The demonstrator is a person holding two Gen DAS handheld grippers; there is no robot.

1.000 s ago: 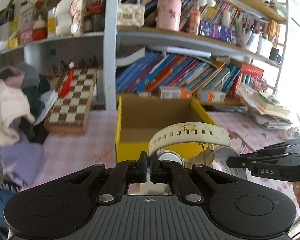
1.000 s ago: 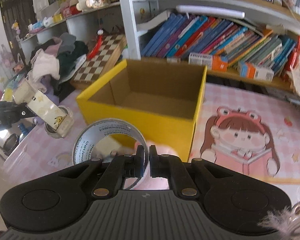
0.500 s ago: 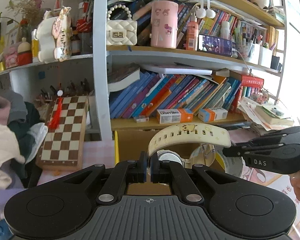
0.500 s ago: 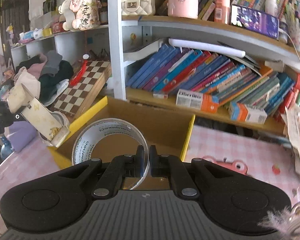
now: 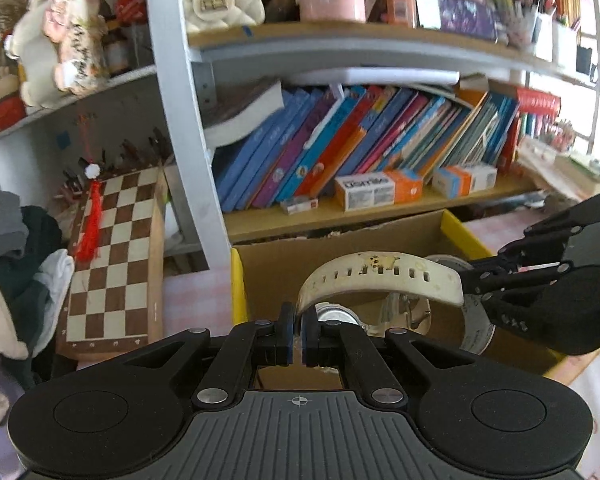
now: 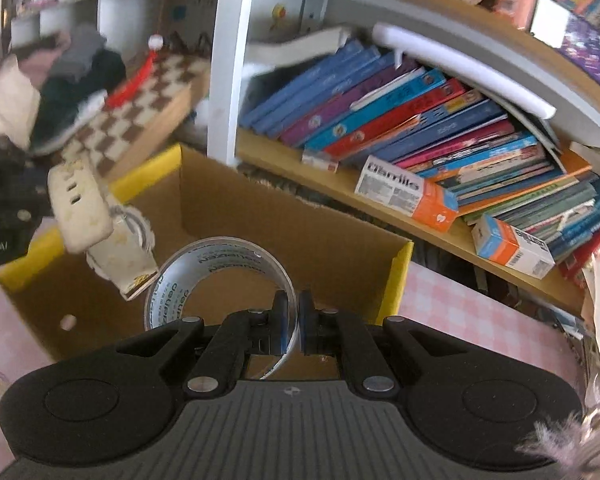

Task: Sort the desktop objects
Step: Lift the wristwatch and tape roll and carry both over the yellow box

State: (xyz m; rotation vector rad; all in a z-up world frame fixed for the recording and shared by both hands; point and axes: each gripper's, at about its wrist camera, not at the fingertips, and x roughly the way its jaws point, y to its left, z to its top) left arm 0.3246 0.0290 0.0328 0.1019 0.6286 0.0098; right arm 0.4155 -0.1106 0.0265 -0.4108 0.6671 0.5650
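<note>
My left gripper [image 5: 298,334] has its jaws pinched on the end of the cream watch [image 5: 384,278]; the strap arches up and off to the right of my fingertips, with the watch's round case hanging just below it. My right gripper [image 6: 294,322] is clamped on the wall of the clear tape roll [image 6: 220,280], the ring standing on edge to the left of the fingers.

Both loads hang over the open mouth of the cardboard box [image 6: 292,224]. From the right wrist, the yellow-edged rim [image 6: 400,276] runs just right of my fingertips, and the far cardboard wall stands ahead with bare box floor between. The watch sits up and left of the tape, close to it; I cannot tell whether they touch. From the left wrist, the left yellow rim [image 5: 238,284] is just left of my fingers, and the right gripper's black body crowds the right side, near the strap's free end.

Beyond the far wall the bookshelf [image 5: 340,216] ledge begins straight away. Left of the box leans a chessboard [image 5: 114,256].
</note>
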